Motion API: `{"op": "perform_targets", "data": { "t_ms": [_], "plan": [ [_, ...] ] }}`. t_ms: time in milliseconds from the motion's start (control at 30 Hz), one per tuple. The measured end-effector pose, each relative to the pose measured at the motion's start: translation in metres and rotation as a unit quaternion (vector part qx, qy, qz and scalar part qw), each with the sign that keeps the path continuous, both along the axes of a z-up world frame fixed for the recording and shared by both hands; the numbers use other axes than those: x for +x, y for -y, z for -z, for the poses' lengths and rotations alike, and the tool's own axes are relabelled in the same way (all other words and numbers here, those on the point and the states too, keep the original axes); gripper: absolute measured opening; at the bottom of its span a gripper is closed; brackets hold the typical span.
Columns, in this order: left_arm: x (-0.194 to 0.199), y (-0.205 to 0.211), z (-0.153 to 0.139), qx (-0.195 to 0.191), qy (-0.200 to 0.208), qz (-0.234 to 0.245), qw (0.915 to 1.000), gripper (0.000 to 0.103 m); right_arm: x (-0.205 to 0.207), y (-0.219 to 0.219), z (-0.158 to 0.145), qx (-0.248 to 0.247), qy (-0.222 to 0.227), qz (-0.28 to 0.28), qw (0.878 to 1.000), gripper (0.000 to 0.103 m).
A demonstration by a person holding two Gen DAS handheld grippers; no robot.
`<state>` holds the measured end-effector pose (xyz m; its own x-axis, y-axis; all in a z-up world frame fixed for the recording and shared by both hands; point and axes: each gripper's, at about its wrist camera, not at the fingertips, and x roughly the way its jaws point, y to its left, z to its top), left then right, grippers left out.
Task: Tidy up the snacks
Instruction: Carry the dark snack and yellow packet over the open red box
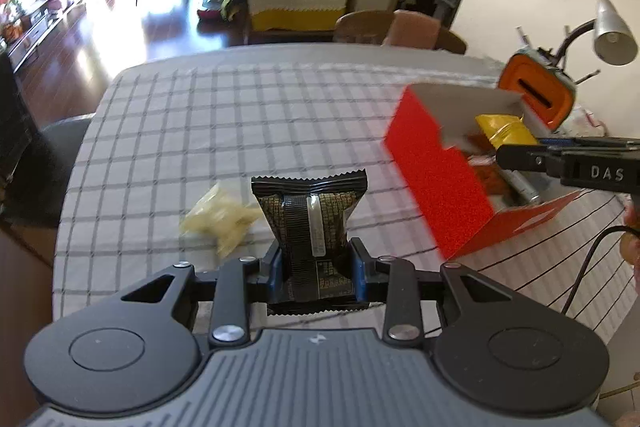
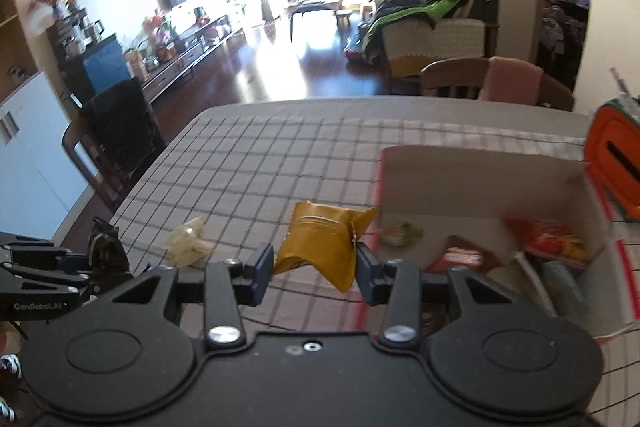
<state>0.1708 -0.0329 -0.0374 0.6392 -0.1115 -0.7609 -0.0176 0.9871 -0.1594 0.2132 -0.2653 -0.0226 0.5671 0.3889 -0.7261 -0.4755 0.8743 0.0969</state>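
Observation:
My left gripper point(image 1: 316, 259) is shut on a black snack packet point(image 1: 310, 215) and holds it above the checked tablecloth point(image 1: 200, 131). My right gripper point(image 2: 314, 267) is shut on a yellow snack packet point(image 2: 320, 247), held just left of the open red box point(image 2: 480, 183). In the left wrist view the right gripper point(image 1: 516, 153) holds the yellow packet point(image 1: 504, 131) over the red box point(image 1: 436, 187). The box holds several red and orange snack packets point(image 2: 552, 241). A pale yellow packet point(image 1: 218, 219) lies on the cloth; it also shows in the right wrist view point(image 2: 188, 245).
An orange holder point(image 1: 538, 91) and a desk lamp point(image 1: 612, 31) stand behind the box at the right. Wooden chairs point(image 2: 496, 79) stand at the table's far edge and a dark chair point(image 2: 112, 131) at its left. A black cable point(image 1: 588, 267) runs over the cloth.

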Motion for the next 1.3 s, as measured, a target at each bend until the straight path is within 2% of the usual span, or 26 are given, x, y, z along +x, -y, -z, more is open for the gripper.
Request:
{"op": "perform_targets", "data": {
  "t_ms": [267,433,733,1067,1300],
  "plan": [
    [0.036,0.058,-0.017,-0.001,0.013,0.039,0.9992,0.032,0.014,0.058,-0.007,-0.01,0.019,0.035,0.999,0.042],
    [0.06,0.096,-0.018,0.001,0.006,0.06,0.9982,0.032,0.024,0.096,-0.005,-0.019,0.021,0.055,0.998,0.042],
    [0.095,0.157,-0.017,0.014,-0.003,0.085,0.9962,0.032,0.045,0.155,0.006,-0.026,0.006,0.077,0.997,0.042],
    [0.149,0.202,0.01,0.003,-0.075,0.088,0.9933,0.032,0.071,0.18,0.026,-0.046,-0.023,0.055,0.997,0.042],
    [0.191,0.218,0.028,0.024,-0.118,0.076,0.9898,0.032,0.087,0.172,0.048,-0.06,-0.051,0.035,0.996,0.042]
  ]
}}
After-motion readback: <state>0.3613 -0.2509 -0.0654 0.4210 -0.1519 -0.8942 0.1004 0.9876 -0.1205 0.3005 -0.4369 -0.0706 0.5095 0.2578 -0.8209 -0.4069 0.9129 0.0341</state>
